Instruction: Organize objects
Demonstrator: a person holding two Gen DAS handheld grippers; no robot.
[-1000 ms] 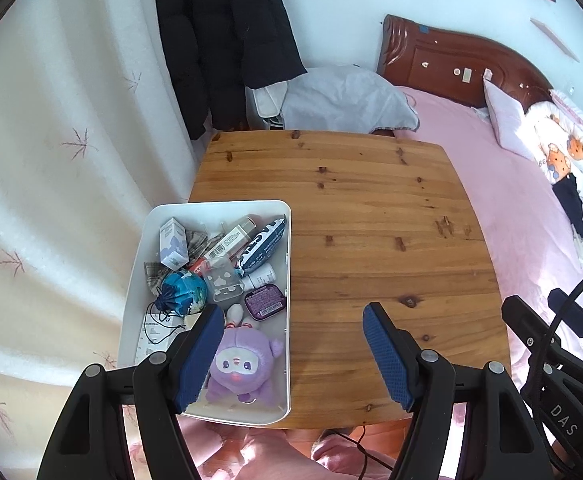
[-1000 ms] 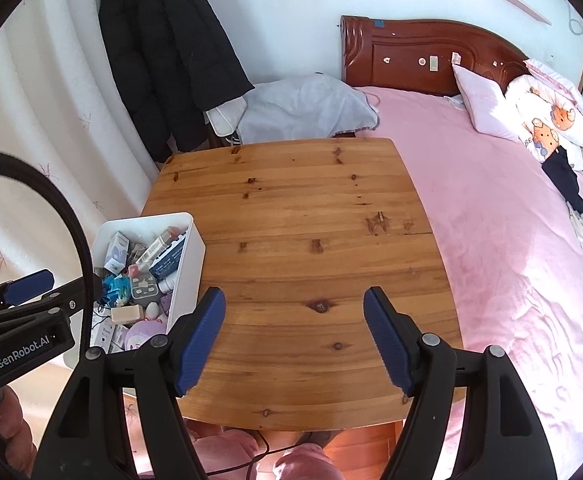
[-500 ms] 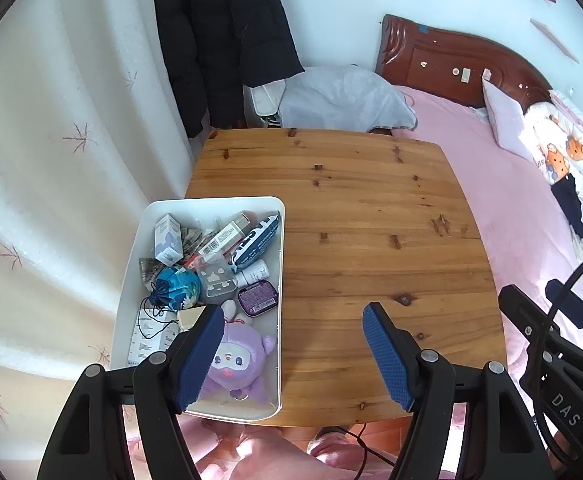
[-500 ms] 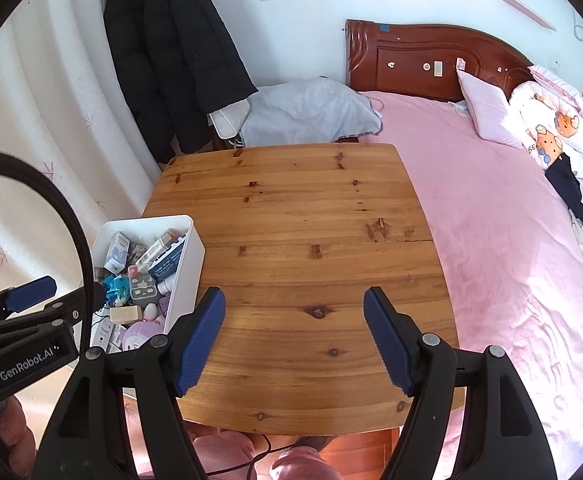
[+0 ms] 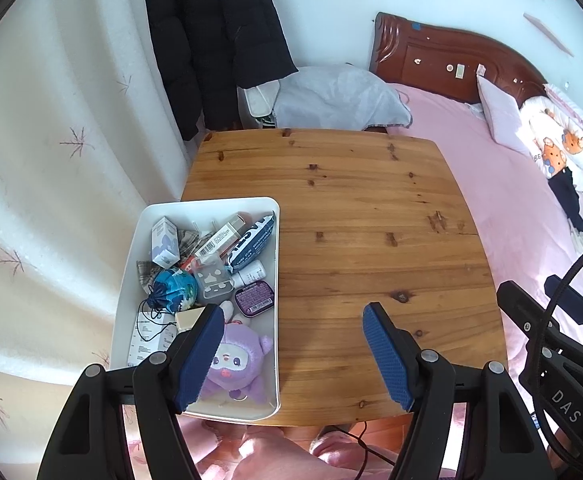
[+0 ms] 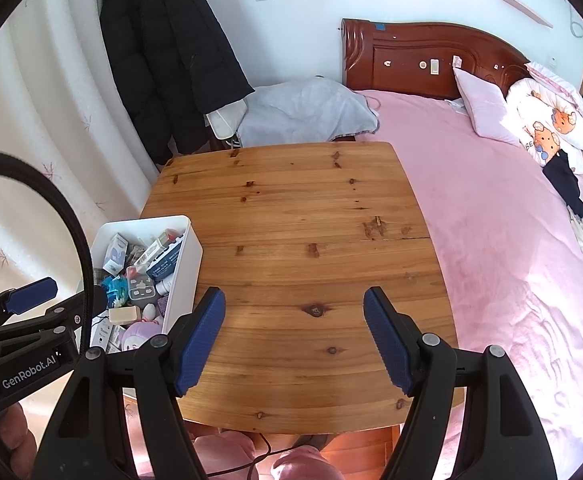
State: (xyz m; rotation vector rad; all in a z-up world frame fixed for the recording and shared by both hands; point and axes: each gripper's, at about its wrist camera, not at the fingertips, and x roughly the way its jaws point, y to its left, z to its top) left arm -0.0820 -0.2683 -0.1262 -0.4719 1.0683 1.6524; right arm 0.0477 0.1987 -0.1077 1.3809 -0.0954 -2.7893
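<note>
Both the left gripper and right gripper hung empty, jaws apart, beside the filled white bin, small objects heaped inside.

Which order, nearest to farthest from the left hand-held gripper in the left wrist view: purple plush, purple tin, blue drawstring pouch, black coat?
Measured from the left hand-held gripper, which is open:
1. purple plush, near end of the white bin, beside the left finger.
2. purple tin, right side of the bin; blue drawstring pouch, left side. Too close to call.
3. black coat, hanging past the table.
</note>
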